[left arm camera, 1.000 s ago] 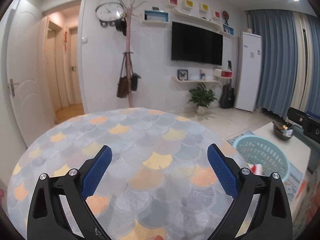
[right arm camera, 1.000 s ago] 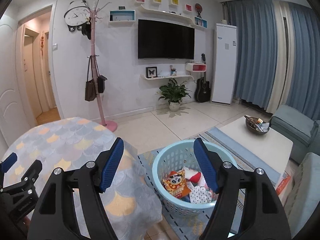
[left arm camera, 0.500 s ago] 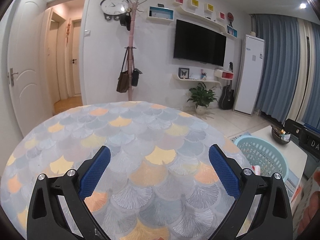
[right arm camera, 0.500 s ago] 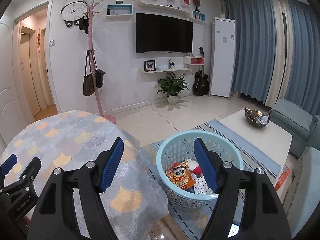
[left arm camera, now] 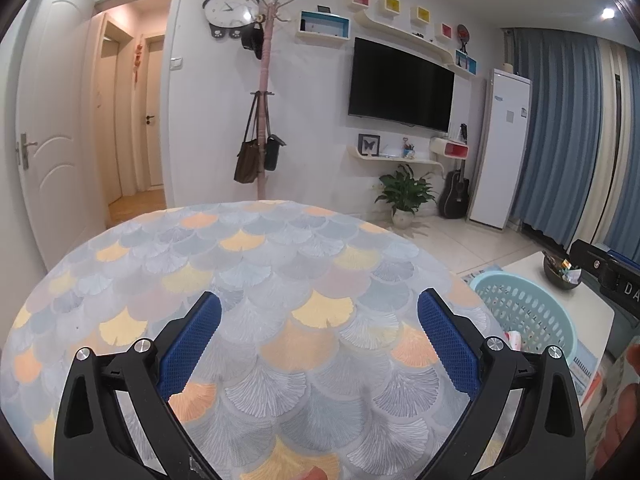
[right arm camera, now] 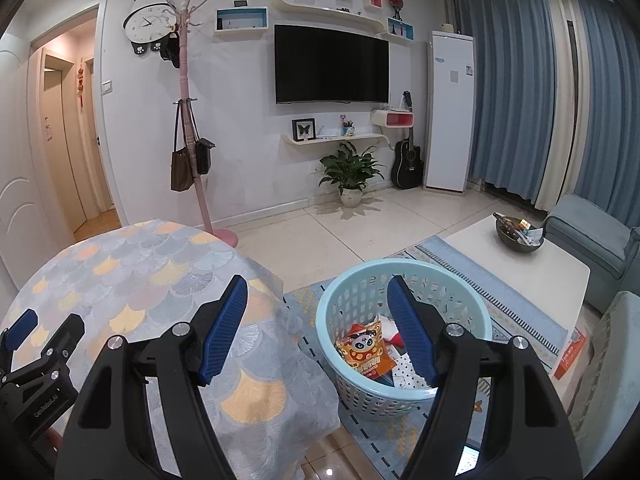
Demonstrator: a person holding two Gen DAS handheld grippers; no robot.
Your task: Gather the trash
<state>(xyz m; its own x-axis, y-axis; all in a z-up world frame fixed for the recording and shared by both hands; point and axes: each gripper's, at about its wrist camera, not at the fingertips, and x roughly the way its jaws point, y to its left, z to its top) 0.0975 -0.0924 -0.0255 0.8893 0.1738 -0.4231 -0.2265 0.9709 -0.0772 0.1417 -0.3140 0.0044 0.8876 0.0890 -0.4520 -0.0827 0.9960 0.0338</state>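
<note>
1. Left wrist view: left gripper (left arm camera: 319, 312), jaws spread wide with nothing between the blue pads, above the round table (left arm camera: 256, 264) with its scale-patterned cloth.
2. Right wrist view: right gripper (right arm camera: 317, 300), jaws likewise wide apart and holding nothing, over the table's edge.
3. Basket (right arm camera: 356, 280), light blue, on the rug beside the table.
4. Snack wrappers (right arm camera: 366, 354), lying inside the basket.

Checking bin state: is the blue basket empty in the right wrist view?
No, the blue basket holds a snack bag printed with a panda, plus other wrappers beside it.
</note>
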